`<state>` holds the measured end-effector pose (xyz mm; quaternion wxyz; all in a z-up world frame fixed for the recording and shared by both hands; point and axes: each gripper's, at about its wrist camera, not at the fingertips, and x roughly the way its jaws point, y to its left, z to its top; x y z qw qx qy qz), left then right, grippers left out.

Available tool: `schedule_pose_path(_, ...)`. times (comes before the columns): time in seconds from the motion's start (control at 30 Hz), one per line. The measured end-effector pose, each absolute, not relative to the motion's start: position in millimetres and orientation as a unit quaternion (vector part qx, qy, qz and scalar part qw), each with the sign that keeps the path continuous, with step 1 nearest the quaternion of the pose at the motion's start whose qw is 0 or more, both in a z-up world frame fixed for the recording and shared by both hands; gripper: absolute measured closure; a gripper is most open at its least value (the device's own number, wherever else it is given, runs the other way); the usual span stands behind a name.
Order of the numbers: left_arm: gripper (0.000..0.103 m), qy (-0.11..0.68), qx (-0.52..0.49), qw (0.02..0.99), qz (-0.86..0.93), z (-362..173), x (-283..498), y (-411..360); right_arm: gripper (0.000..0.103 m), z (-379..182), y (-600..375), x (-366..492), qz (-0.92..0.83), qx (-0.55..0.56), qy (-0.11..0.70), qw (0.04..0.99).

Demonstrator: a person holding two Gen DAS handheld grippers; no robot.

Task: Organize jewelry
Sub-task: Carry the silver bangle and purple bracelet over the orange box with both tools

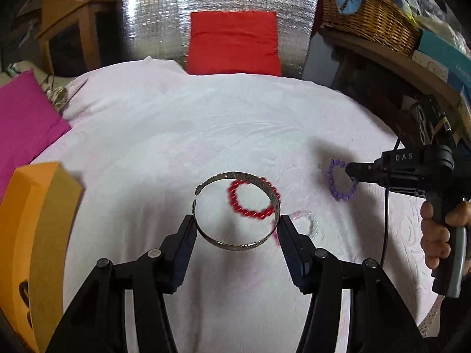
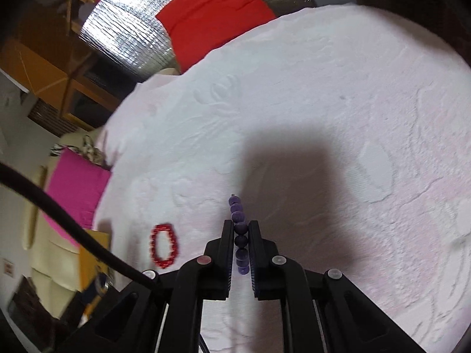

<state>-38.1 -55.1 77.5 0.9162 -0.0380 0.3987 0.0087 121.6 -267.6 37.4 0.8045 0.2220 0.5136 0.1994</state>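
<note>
Jewelry was spread over the white embossed bedcover [image 1: 176, 123], and the silver cuff bangle [image 1: 238, 210] sat lifted clear of it, clamped between the two fingertips of the left gripper [image 1: 237, 228], whose jaws stood apart at the width of the bangle with the pads pressed against its two sides and its open gap turned to the left. Behind the bangle, seen partly through its ring, the red bead bracelet [image 1: 253, 200] lay flat on the cover, blurred. Just right of the bangle, near the right fingertip, a pale clear bead bracelet [image 1: 309, 223] lay on the cloth, too smeared to make out well. Further right of the bangle, the purple bead bracelet [image 1: 343, 181] was pinched by the right gripper [image 1: 351, 172], jaws pressed almost together on the string of beads; in the right wrist view those beads [image 2: 241, 229] ran straight up between the two pads. A hand [image 1: 438, 229] gripped that tool's handle. Left of the bangle, at the edge of the bed, stood an orange box [image 1: 32, 235], with a magenta cushion [image 1: 26, 120] beyond it. Far behind the bangle a red cushion [image 1: 234, 42] leaned on a silver foil panel [image 1: 153, 14], and to the upper right a wicker basket [image 1: 368, 19] sat on a shelf.
</note>
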Motion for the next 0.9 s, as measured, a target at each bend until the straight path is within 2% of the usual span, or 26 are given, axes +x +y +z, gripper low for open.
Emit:
schedule_pose_path(0.23,0.045,0.381,-0.052,0.922,0.050,93.9,-73.0,-18.9,0.092,55.9,-237.4,108.0,0.246,0.237,0.494,0.800)
schedule_pose_path(0.53,0.045,0.358,-0.060,0.925,0.109,119.1,-106.8,47.0,0.092,82.2,-142.9,87.7,0.317,0.203,0.468,0.800)
schedule_pose_path(0.9,0.045,0.362,-0.070,0.907,0.201,112.5,-140.4,139.6,0.092,93.6,-16.2,45.6,0.424,0.170,0.446,0.770)
